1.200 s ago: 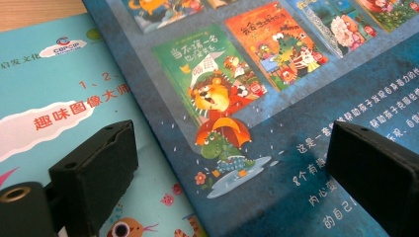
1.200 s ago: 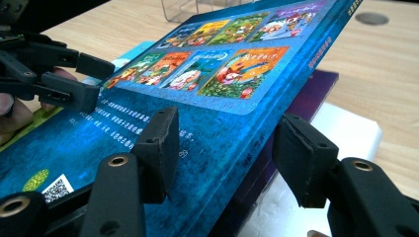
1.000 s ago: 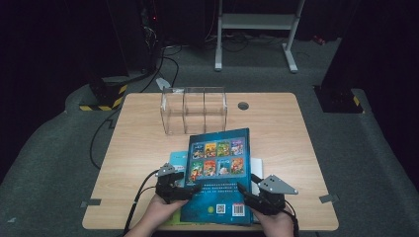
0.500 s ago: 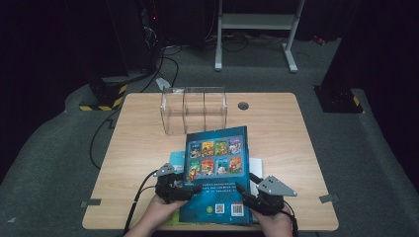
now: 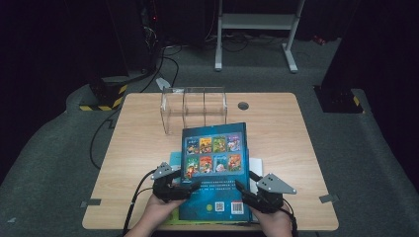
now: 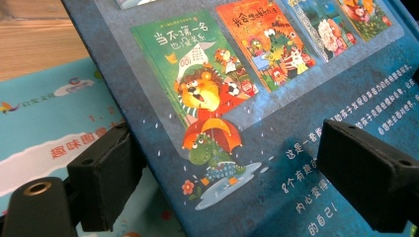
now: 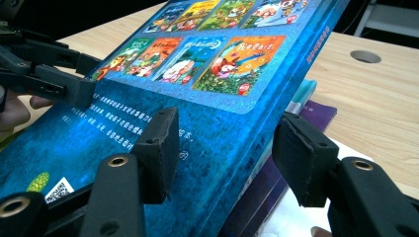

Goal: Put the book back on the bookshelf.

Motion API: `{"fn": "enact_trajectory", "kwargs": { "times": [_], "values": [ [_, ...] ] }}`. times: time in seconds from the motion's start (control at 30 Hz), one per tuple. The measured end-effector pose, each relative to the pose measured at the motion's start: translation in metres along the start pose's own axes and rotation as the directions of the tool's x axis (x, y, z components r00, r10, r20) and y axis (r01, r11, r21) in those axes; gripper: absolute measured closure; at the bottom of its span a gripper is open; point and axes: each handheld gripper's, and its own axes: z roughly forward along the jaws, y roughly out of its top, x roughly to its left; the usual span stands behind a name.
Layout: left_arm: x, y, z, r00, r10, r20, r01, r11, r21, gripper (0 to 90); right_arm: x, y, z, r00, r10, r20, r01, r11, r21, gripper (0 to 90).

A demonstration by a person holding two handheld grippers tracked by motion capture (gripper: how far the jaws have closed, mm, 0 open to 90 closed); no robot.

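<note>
Lifting the blue picture book [image 5: 215,170] off the stack on the counter [image 5: 276,123], my right claw [image 7: 225,148] straddled its spine, my left claw [image 6: 217,173] had just been narrowing over its edge; an uneven pinch could have let it slip.

We are viewing a tabletop [image 5: 138,148] on which a clear divided box [image 5: 193,109] is standing toward the far edge, with a round hole [image 5: 243,105] to its right. Nearer us, a large book [image 5: 215,170] is lying on a stack of thinner books [image 5: 174,159]. The left gripper [image 5: 190,186] and right gripper [image 5: 243,190] are flanking its near end.
</note>
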Motion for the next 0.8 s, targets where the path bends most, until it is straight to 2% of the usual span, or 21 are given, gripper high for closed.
{"fn": "enact_trajectory", "kwargs": {
  "times": [0.03,0.2,0.23,0.33,0.43,0.47,0.53,0.6,0.63,0.73,0.77,0.8],
  "values": [
    [0.001,0.004,0.001,0.9999,-0.001,-0.011,0.001,1.0,0.003,12.0,-0.002,0.002,0.003,0.9999,0.014,0.0,-0.014,1.0,0.006,44.2],
    [0.003,0.017,0.004,0.9989,0.024,-0.041,-0.023,0.9994,0.026,12.3,-0.007,0.013,0.011,0.9999,0.004,0.016,-0.004,1.0,0.026,44.1],
    [0.003,0.024,0.005,0.9975,0.037,-0.06,-0.036,0.9992,0.018,12.7,-0.008,0.017,0.012,0.9997,-0.005,0.023,0.004,1.0,0.028,44.1],
    [0.005,0.034,0.005,0.9946,0.064,-0.082,-0.066,0.9978,-0.013,17.4,-0.011,0.028,0.017,0.9983,-0.014,0.056,0.013,1.0,0.022,44.5],
    [0.005,0.038,0.004,0.9917,0.081,-0.1,-0.086,0.9955,-0.04,20.1,-0.013,0.038,0.021,0.9961,-0.026,0.084,0.026,1.0,0.007,45.1],
    [0.004,0.039,0.003,0.9888,0.09,-0.119,-0.099,0.9922,-0.076,20.6,-0.013,0.041,0.022,0.9953,-0.03,0.093,0.029,1.0,0.003,45.4],
    [0.002,0.037,0.0,0.9857,0.094,-0.14,-0.11,0.9875,-0.112,21.6,-0.012,0.045,0.023,0.9934,-0.037,0.109,0.038,0.999,-0.007,45.6],
    [0.002,0.033,-0.003,0.9853,0.085,-0.149,-0.108,0.9818,-0.156,23.5,-0.01,0.047,0.024,0.9922,-0.039,0.119,0.041,0.999,-0.017,45.9],
    [0.002,0.032,-0.005,0.9852,0.079,-0.152,-0.105,0.9797,-0.171,25.1,-0.008,0.048,0.024,0.992,-0.033,0.122,0.036,0.999,-0.024,45.9],
    [-0.001,0.03,-0.011,0.9806,0.097,-0.17,-0.13,0.973,-0.191,27.2,-0.004,0.048,0.024,0.9905,-0.038,0.132,0.044,0.998,-0.044,46.1],
    [-0.001,0.03,-0.011,0.9806,0.097,-0.17,-0.13,0.973,-0.191,28.6,-0.002,0.048,0.023,0.99,-0.035,0.137,0.043,0.997,-0.056,46.4],
    [-0.001,0.03,-0.013,0.9791,0.101,-0.177,-0.137,0.9691,-0.205,28.6,-0.002,0.048,0.023,0.99,-0.035,0.137,0.043,0.997,-0.056,46.4]
  ]
}}
